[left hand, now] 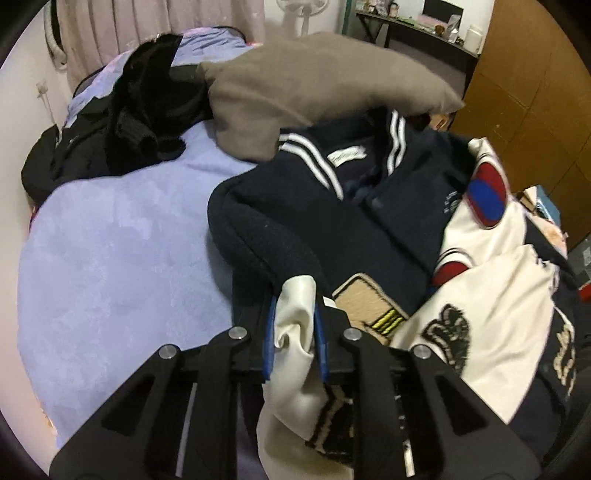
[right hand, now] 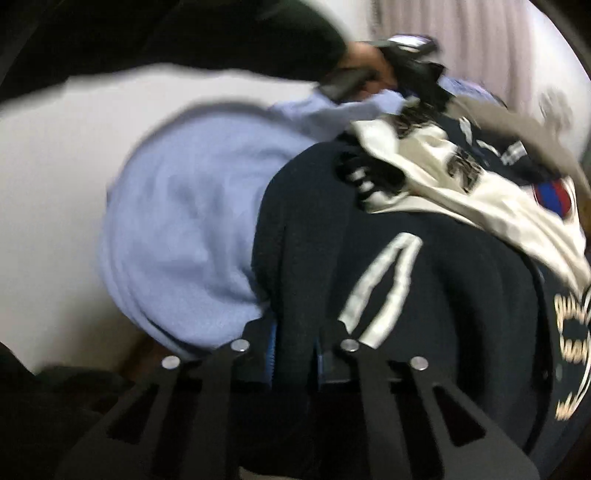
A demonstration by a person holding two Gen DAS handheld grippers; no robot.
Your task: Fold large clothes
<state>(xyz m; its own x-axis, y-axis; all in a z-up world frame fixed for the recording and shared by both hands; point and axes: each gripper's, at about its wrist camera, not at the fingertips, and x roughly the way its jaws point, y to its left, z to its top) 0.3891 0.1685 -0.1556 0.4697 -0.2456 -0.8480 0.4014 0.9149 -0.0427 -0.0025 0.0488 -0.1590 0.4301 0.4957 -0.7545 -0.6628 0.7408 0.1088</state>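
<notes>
A navy varsity jacket with cream sleeves and patches lies bunched on a lilac bed. My left gripper is shut on a cream sleeve, which hangs down between the fingers. My right gripper is shut on a fold of the jacket's navy body near its white-striped hem. The right wrist view is blurred. The cream sleeve lies across the jacket's far side there, and the person's left arm holds the other gripper beyond it.
A taupe pillow and a heap of black clothes lie at the bed's far end. A wooden wardrobe stands to the right and a desk at the back. The bed's edge and white floor show on the left.
</notes>
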